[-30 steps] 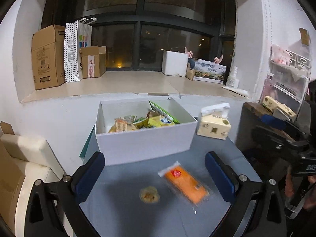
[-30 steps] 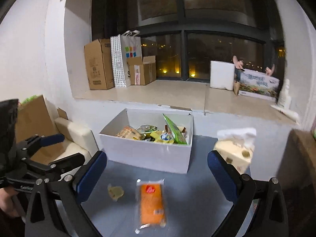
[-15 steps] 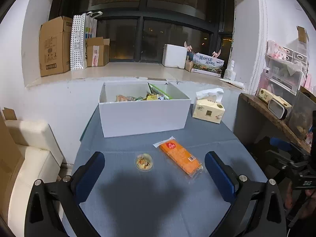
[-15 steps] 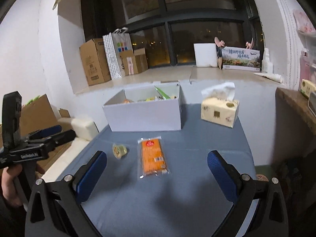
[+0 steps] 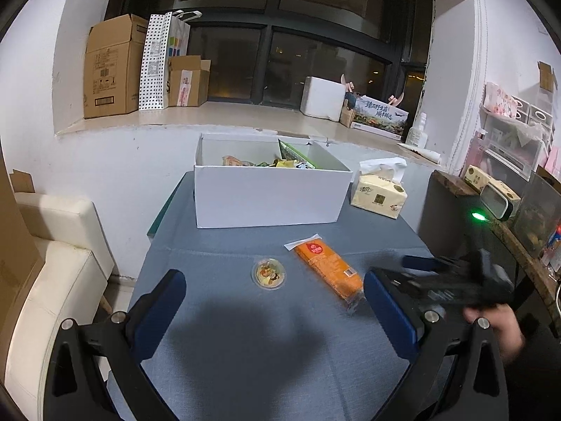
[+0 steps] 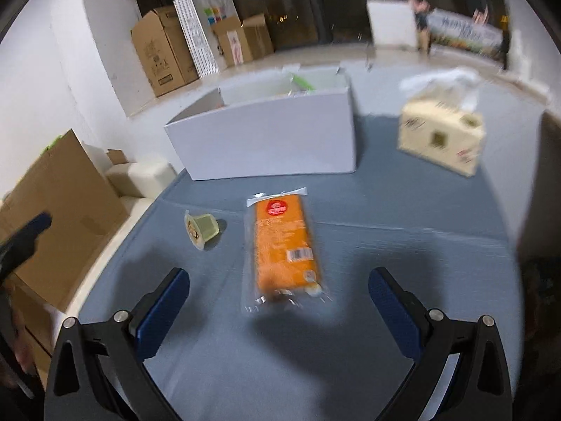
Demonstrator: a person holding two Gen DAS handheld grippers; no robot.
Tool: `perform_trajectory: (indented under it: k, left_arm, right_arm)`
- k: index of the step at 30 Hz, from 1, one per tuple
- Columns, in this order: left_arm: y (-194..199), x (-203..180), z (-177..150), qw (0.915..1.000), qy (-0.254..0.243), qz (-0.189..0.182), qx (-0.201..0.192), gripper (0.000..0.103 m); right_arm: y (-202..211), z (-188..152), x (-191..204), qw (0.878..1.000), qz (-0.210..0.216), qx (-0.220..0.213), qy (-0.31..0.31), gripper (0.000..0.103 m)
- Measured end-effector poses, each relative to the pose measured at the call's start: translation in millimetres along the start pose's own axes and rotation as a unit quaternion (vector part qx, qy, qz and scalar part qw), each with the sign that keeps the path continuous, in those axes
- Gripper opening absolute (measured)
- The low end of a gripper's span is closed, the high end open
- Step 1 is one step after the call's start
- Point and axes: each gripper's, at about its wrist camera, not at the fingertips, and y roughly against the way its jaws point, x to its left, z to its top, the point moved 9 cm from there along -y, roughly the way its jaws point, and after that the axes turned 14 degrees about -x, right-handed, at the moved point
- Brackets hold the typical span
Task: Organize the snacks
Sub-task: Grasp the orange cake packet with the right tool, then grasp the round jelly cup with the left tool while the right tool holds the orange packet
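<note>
An orange snack packet (image 5: 328, 267) (image 6: 284, 245) lies flat on the blue-grey table. A small round jelly cup (image 5: 268, 274) (image 6: 203, 228) sits to its left. Behind them stands a white box (image 5: 270, 191) (image 6: 270, 140) with several snacks inside. My left gripper (image 5: 273, 312) is open and empty, just in front of the cup. My right gripper (image 6: 278, 305) is open and empty, low over the near end of the orange packet; it also shows blurred at the right of the left wrist view (image 5: 452, 280).
A yellow tissue pack (image 5: 380, 193) (image 6: 441, 137) stands right of the box. A cream sofa (image 5: 52, 270) and brown cardboard (image 6: 59, 217) flank the table's left edge. A shelf with clutter (image 5: 498, 189) is on the right. Cardboard boxes (image 5: 112, 66) line the windowsill.
Both grippers have pulled back from the box and dropped lower. The right gripper has swung in toward the orange packet, its view now blurred with motion.
</note>
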Motion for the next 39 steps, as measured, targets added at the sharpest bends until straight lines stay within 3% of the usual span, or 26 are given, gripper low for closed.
perform_trajectory:
  k: [9,13,15,16,18,20,21,24,31,35,39]
  left_arm:
    - [-8.3,3.0,-15.7,0.9998,0.001,0.002,0.022,0.103]
    - [-14.0,2.5,-24.6,0.9995,-0.001,0.003,0.032,0.103]
    - [-18.1,3.9,-28.7,0.9992,-0.003,0.006,0.038,0.103]
    - [-20.4,5.3,-31.7,0.9991,-0.003,0.01,0.042,0.103]
    - [-24.8,8.0,-36.3,0.9988,0.003,0.012,0.047,0.103]
    - [-31.1,10.1,-41.5,0.9984,0.005,0.012,0.056,0.103]
    - [-34.1,10.5,-43.5,0.9983,0.001,0.013,0.058,0.103]
    - [-47.3,15.1,-53.0,0.9968,-0.018,0.029,0.072,0.103]
    - [-82.0,15.3,-61.7,0.9953,-0.013,0.015,0.095,0.103]
    - [-120.2,18.9,-67.1,0.9918,-0.023,0.028,0.123,0.103]
    - [-151.5,14.1,-80.4,0.9863,-0.027,0.014,0.162,0.103]
  right_arm:
    - [-69.9,-6.8,8.4,0.995,-0.024,0.073,0.068,0.103]
    - [-86.4,-17.0,2.0,0.993,-0.027,0.101,0.062,0.102]
    - [-88.6,-20.6,0.1,0.991,-0.041,0.105,0.077,0.092]
    - [-88.3,-21.3,1.3,0.989,-0.046,0.104,0.093,0.082]
    - [-86.4,-23.4,2.9,0.988,-0.044,0.107,0.103,0.079]
    - [-82.1,-21.1,4.0,0.991,-0.025,0.104,0.086,0.056]
    - [-78.9,-20.7,4.0,0.992,-0.016,0.105,0.068,0.055]
    - [-62.4,-19.3,5.1,0.99,-0.036,0.082,0.107,0.054]
    - [6.2,-6.3,5.0,0.999,0.008,0.025,0.028,0.054]
    - [48.7,-7.3,9.8,1.0,0.024,-0.004,0.006,0.054]
    - [64.1,-12.2,13.2,0.999,0.032,-0.008,-0.009,0.054]
